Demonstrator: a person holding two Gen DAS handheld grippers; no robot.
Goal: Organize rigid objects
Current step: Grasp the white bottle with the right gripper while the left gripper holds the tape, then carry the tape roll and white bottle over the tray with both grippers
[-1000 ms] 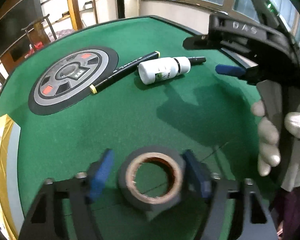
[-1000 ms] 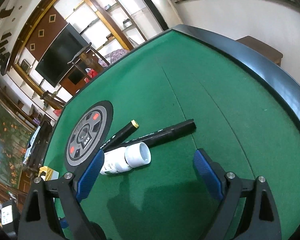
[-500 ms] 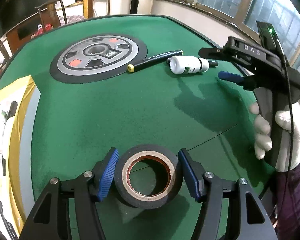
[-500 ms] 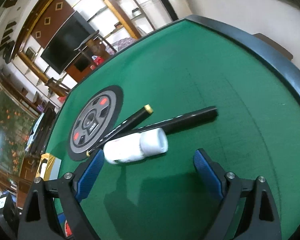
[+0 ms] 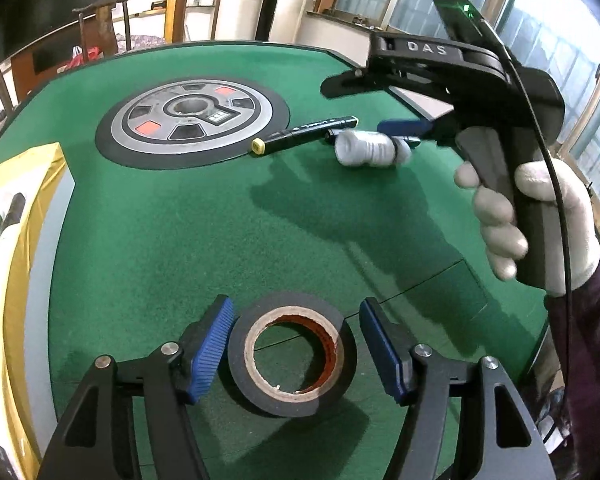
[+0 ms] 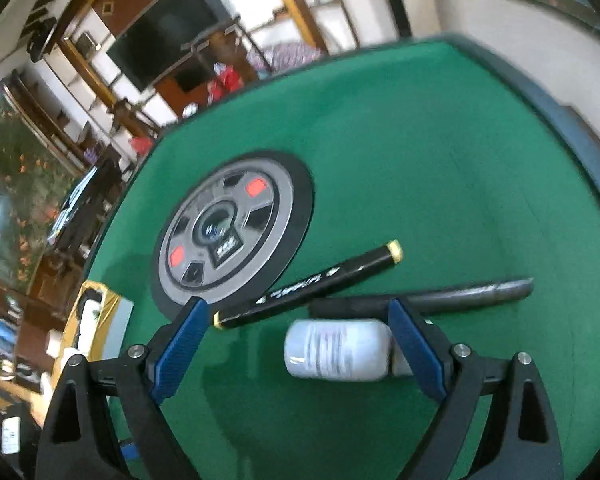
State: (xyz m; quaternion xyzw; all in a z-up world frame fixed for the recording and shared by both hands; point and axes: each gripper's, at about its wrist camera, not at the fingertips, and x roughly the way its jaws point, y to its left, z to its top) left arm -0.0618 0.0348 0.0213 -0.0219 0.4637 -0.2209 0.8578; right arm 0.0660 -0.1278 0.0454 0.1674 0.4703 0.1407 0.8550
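A black tape roll (image 5: 292,356) lies flat on the green table between the open fingers of my left gripper (image 5: 294,348); neither pad touches it. My right gripper (image 6: 300,344) is open around a white bottle (image 6: 338,354) lying on its side, with the right pad by the bottle's cap end. In the left wrist view the bottle (image 5: 370,153) sits under the right gripper (image 5: 404,130). A black marker with yellow ends (image 6: 308,286) and a second black marker (image 6: 472,294) lie just beyond the bottle.
A round grey and black panel (image 5: 192,120) is set into the table's middle (image 6: 228,236). A yellow tray (image 5: 24,248) holding white items stands at the left edge. The table's dark rim (image 6: 572,128) curves at the right.
My right gripper has moved down and forward over the white bottle, which now lies between its fingers. My left gripper has opened a little around the tape roll.
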